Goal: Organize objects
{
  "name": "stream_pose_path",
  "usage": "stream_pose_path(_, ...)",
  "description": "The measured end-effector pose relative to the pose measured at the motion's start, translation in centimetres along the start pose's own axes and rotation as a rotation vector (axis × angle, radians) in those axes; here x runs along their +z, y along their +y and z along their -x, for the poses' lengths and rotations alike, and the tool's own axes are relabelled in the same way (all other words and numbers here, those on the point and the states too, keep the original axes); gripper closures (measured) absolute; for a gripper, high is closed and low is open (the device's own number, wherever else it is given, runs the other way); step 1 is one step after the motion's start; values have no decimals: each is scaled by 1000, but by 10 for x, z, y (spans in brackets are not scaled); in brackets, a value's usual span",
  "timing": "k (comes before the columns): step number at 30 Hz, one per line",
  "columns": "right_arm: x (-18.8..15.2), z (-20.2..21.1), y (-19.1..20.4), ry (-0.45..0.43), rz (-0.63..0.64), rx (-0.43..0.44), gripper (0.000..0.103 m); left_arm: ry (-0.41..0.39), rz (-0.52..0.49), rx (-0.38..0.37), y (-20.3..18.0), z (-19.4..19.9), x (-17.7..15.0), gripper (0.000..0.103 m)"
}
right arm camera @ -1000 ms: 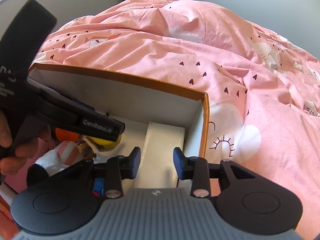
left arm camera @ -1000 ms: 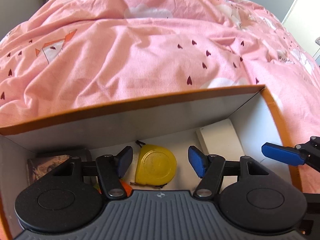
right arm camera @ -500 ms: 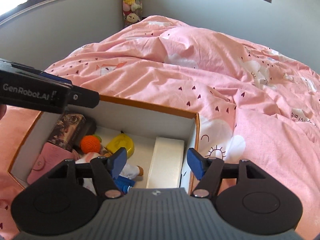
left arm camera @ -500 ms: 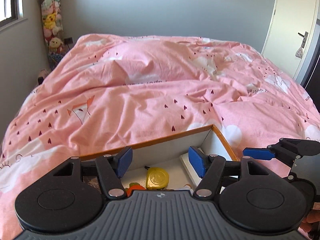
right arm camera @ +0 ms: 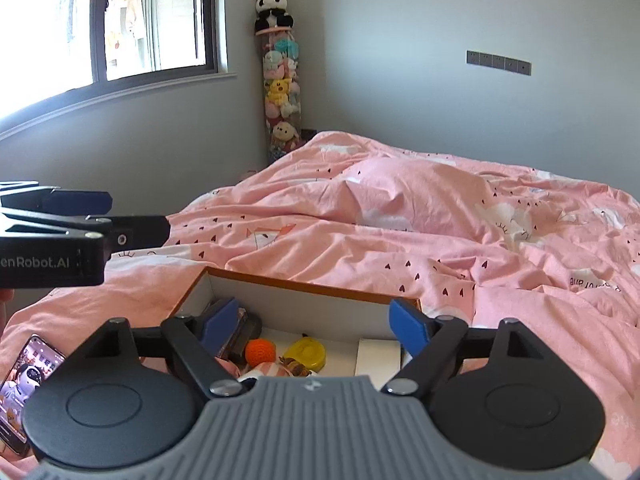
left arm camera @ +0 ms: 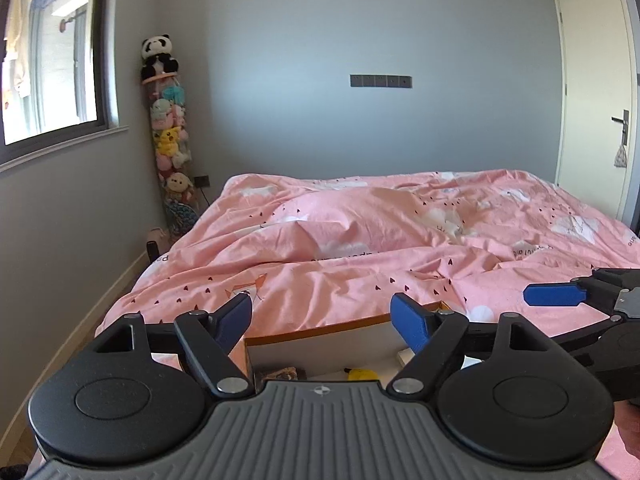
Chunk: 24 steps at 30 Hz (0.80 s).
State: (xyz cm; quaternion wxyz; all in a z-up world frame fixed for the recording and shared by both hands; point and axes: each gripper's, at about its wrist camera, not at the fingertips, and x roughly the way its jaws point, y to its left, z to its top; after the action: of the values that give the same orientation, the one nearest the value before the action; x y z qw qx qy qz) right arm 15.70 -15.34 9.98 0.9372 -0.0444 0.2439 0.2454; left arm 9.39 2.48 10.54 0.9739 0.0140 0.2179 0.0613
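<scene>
Resting on the pink bed (right arm camera: 400,232), the box (right arm camera: 304,284) holds an orange ball (right arm camera: 261,351) and yellow tape measure (right arm camera: 306,354) (both below and between the fingers). Left gripper (left arm camera: 322,322) and right gripper (right arm camera: 316,326) hover wide open, empty.
</scene>
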Motion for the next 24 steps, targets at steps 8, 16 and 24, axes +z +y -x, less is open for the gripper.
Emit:
stream_pose_path(8, -36, 39, 14, -97, -74, -62, 9, -89, -18, 111, -11, 27, -49, 7)
stream_pose_path(16, -86, 38, 12, -59, -186, -183, 5, 28, 28, 53, -17, 7, -91, 7)
stream_pose_path(24, -117, 18, 2, -22, -255, -234, 1, 95, 64, 69, -15, -3, -127, 7)
